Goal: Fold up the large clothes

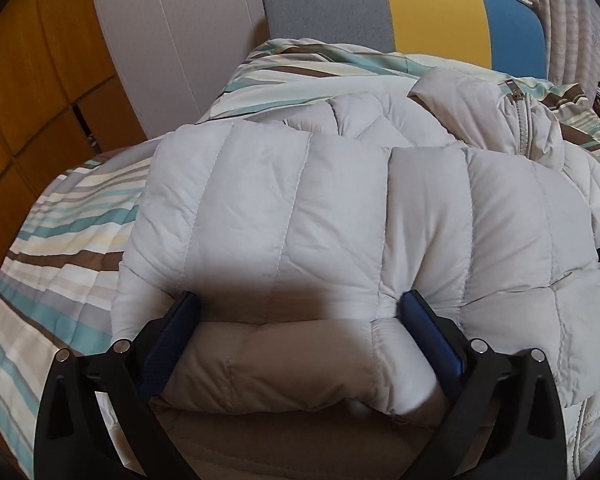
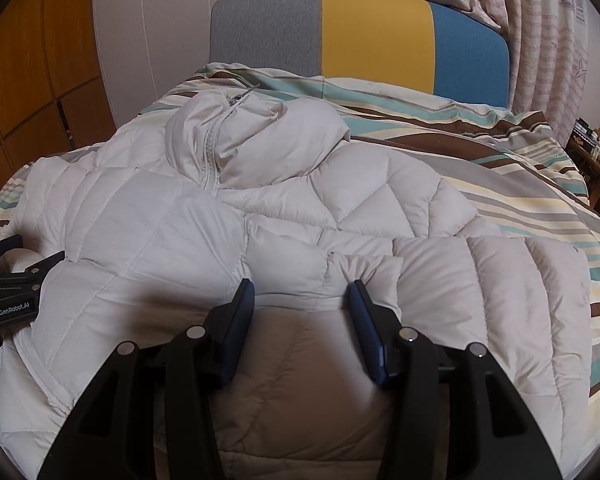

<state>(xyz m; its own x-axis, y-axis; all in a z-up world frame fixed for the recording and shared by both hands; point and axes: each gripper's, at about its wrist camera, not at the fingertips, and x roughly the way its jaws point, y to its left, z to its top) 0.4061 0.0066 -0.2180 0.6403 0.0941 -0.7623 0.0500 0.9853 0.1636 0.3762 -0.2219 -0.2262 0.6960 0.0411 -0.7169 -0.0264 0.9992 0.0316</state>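
Jacket: a pale grey quilted puffer jacket (image 1: pixel 300 208) lies spread over the striped bedspread (image 1: pixel 60 216) on the bed, collar and zip (image 2: pixel 212 148) toward the headboard.
Fold so far: its two sleeves are laid across the body, side by side, cuffs meeting near the middle.
My left claw (image 1: pixel 298 308): spread as wide as it goes; a thick roll of the jacket's lower edge sits between the blue pads (image 1: pixel 432 332), and the cloth looks to brush their inner faces, but I cannot say it is pinched.
My right claw (image 2: pixel 302 296): about half open, with a bulge of the jacket's hem between the pads (image 2: pixel 364 320); whether they press on it I cannot tell.
Claws to each other: my left claw shows at the left edge of the right view, beside the jacket's side.
Headboard (image 2: pixel 376 36): grey, yellow and blue panels.
Curtain (image 2: pixel 548 32): pale and patterned, right of the headboard.
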